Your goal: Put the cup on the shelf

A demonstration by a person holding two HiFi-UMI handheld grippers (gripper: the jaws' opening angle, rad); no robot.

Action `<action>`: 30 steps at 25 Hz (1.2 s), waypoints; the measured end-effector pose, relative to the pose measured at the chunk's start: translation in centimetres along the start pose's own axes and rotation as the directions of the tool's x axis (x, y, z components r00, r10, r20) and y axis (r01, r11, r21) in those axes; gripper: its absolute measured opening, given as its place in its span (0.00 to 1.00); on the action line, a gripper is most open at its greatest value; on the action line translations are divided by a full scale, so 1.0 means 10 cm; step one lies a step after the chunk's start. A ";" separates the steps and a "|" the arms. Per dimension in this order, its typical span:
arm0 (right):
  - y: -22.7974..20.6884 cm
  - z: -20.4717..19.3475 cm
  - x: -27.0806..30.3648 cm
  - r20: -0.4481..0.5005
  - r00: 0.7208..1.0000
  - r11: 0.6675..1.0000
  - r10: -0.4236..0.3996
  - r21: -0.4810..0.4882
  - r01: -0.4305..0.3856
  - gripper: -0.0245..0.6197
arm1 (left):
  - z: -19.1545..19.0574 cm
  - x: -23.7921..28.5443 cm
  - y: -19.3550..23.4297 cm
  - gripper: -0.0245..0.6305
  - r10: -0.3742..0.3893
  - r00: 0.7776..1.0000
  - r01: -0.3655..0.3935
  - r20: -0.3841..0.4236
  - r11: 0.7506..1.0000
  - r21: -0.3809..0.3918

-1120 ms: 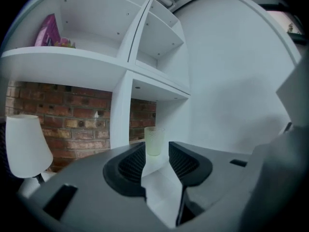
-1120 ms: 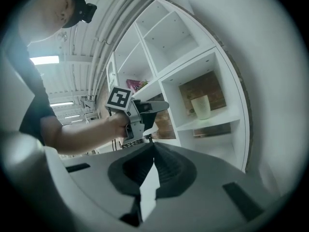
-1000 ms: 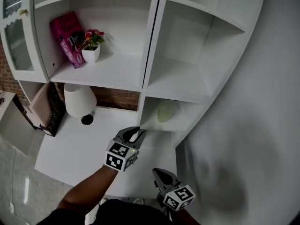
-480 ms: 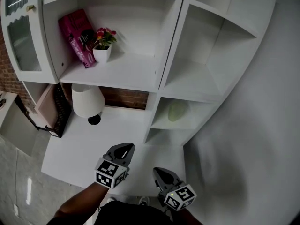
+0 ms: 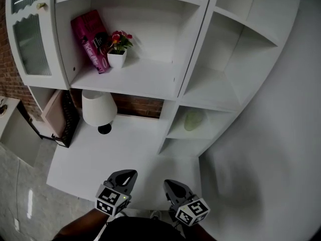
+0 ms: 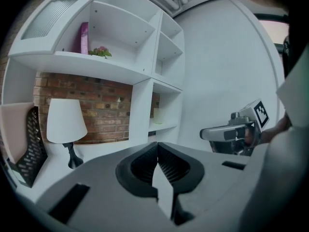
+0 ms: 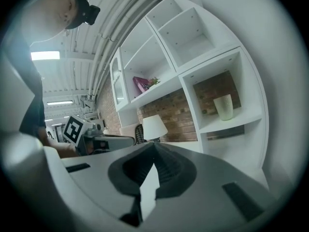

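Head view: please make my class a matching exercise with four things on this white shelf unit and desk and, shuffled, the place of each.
Things
1. cup
2. lamp
3. flower pot
4. pink book

Places
a. leaning at the left end of the wide shelf
b. on the desk, under the wide shelf
c. alone in the small low compartment on the right
d. upright on the wide shelf, just right of the book

Pairs: 1-c, 2-b, 3-d, 4-a
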State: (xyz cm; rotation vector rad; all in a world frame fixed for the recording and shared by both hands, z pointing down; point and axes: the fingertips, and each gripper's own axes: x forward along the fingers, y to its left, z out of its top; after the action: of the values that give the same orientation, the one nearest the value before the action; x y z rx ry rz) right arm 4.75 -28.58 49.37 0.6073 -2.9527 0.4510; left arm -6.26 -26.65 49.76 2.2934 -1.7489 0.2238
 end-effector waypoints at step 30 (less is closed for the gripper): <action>0.27 -0.09 0.11 -0.016 1.000 1.000 -0.002 -0.017 0.002 0.05 | 0.03 -0.52 0.02 0.05 -0.002 0.999 0.004 0.043 0.999 -0.033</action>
State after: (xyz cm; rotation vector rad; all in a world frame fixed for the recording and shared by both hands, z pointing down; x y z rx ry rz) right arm 2.68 -26.29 49.70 0.6018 -2.9378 0.4279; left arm -7.82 -22.00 48.07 2.2934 -1.7558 0.1447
